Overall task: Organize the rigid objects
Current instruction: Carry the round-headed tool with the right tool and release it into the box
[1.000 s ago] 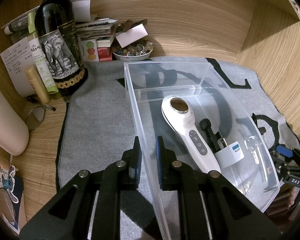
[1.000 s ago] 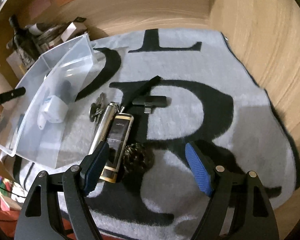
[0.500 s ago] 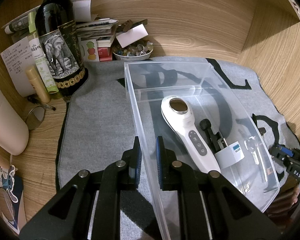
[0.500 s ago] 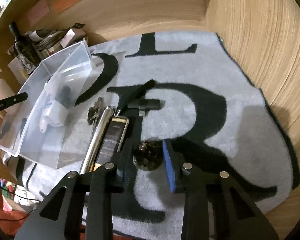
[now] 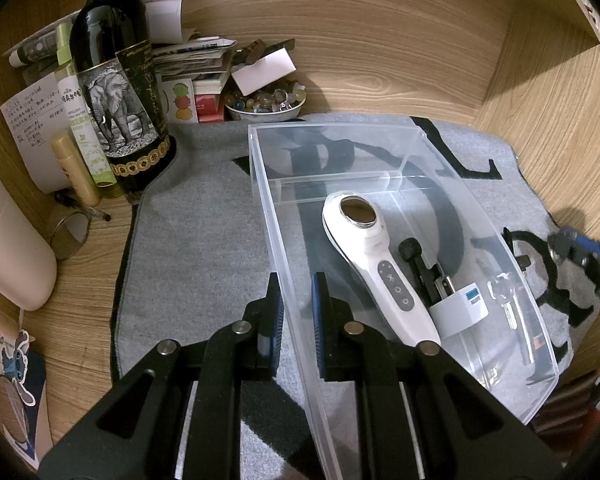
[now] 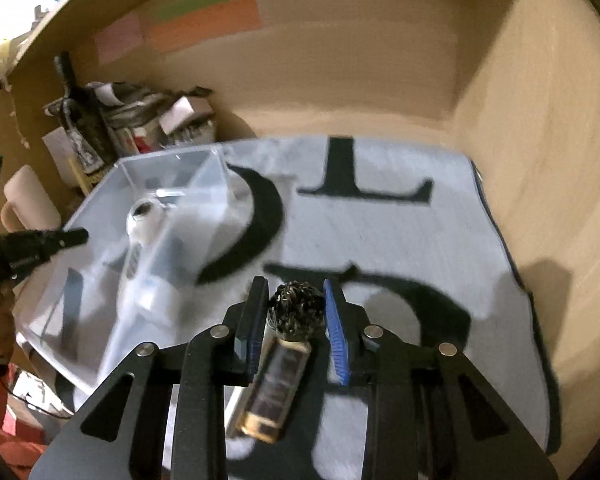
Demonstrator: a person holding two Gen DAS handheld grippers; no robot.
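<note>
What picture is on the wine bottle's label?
A black-and-white elephant on the wine bottle, clearest in the left wrist view.

Motion blur smears the clear bin (image 6: 112,264) and its contents in the right wrist view; the wine bottle (image 5: 112,80) is cropped at its neck.

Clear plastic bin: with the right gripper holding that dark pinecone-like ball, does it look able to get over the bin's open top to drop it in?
Probably yes. The right gripper is shut on the pinecone-like ball, the clear bin has no lid, and the grey mat between them looks bare. The left gripper clamps the bin's near wall, away from that path.
</note>
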